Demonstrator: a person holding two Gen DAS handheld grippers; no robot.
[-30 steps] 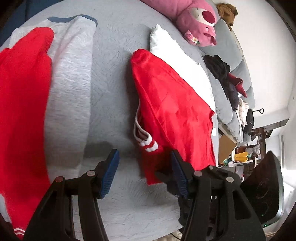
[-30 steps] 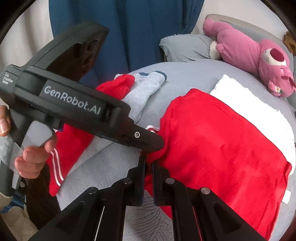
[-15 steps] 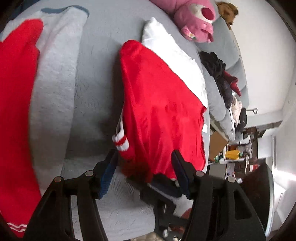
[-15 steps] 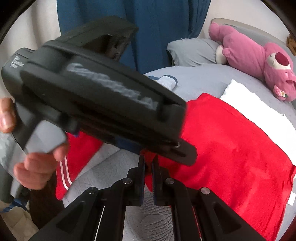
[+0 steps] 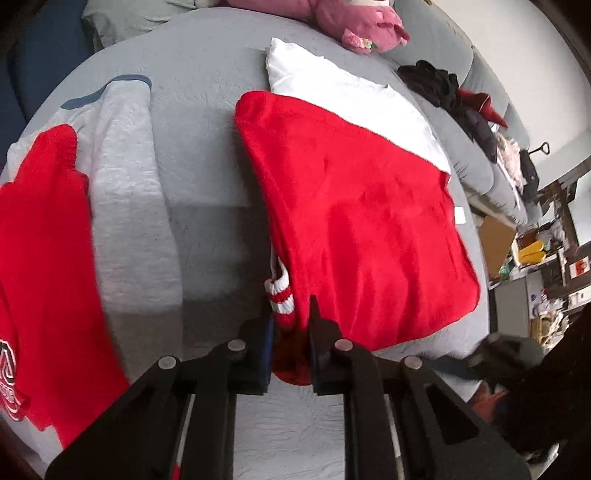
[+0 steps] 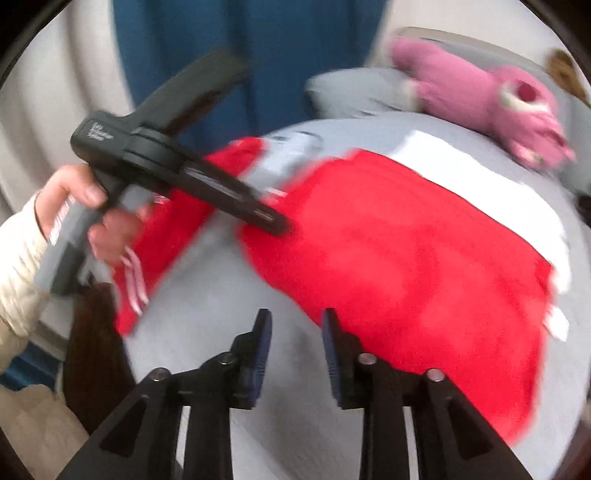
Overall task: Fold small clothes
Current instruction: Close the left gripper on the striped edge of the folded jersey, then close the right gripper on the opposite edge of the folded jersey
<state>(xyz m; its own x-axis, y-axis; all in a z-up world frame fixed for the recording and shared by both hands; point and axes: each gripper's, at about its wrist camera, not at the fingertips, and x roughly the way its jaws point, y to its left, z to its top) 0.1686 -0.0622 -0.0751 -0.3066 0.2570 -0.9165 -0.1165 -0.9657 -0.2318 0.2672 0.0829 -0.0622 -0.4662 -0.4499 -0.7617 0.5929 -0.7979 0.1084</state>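
A red garment [image 5: 369, 221] lies folded on the grey bed [image 5: 207, 110], partly over a white folded cloth [image 5: 351, 92]. My left gripper [image 5: 291, 325] is shut on its near edge, right by the red-and-white striped cuff [image 5: 280, 295]. The right wrist view is blurred. There my right gripper [image 6: 295, 328] stands open just off the near edge of the red garment [image 6: 406, 251], with nothing between its fingers. A hand [image 6: 103, 229] holds the left gripper's black body [image 6: 207, 184], whose tip rests on the garment's left corner.
A grey and red garment [image 5: 125, 192] lies spread to the left on the bed. A pink plush toy [image 5: 362, 22] and a grey pillow [image 6: 351, 92] sit at the far end. Dark clothes [image 5: 443, 88] are piled along the grey cushions on the right.
My right gripper has let go of the red garment, opened and drawn back. My left gripper moved onto the garment's near corner and shut on it.
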